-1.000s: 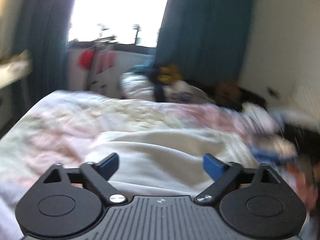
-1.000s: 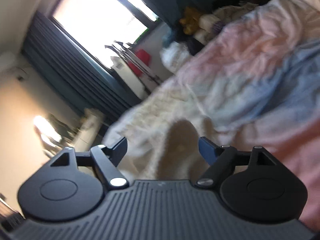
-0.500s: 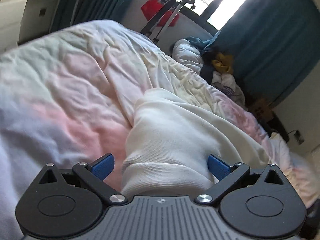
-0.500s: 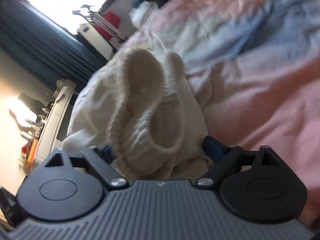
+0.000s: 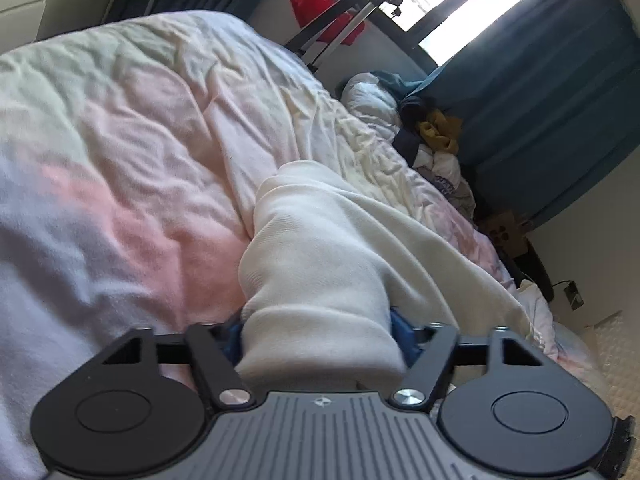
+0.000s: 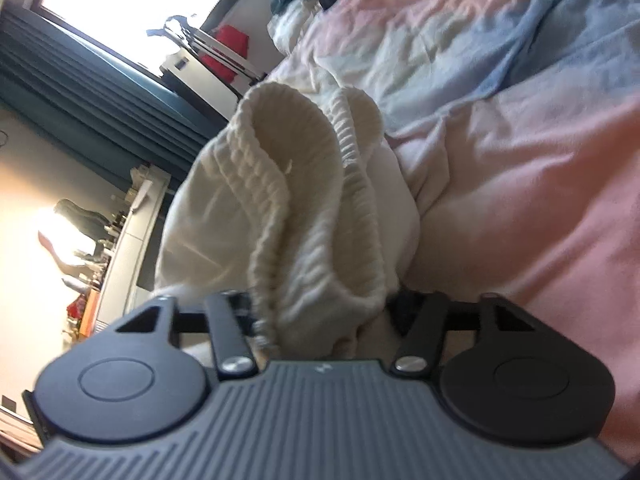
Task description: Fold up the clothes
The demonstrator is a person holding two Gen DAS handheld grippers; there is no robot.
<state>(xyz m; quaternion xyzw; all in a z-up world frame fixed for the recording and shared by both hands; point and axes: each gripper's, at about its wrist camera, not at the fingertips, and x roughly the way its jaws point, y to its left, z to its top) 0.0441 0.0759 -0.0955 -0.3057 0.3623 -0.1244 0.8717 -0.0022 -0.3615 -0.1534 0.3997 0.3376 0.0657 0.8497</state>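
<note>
Cream knitted garment (image 5: 320,264), spread on the pink-and-white duvet (image 5: 120,160), is now pinched by both tools: left gripper (image 5: 318,330) at a soft fold, right gripper (image 6: 324,304) at the ribbed hem, where half a second ago both were spread. Folding can begin.

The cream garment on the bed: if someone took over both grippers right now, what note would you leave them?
Left gripper: shut on the cream garment, smooth end.
Right gripper: shut on its ribbed waistband.
The garment lies bunched on the pastel duvet; more clothes are piled at the far end.
Done: both ends gripped.
Left: likely lift, spread flat, then fold; no fold shows yet.
</note>
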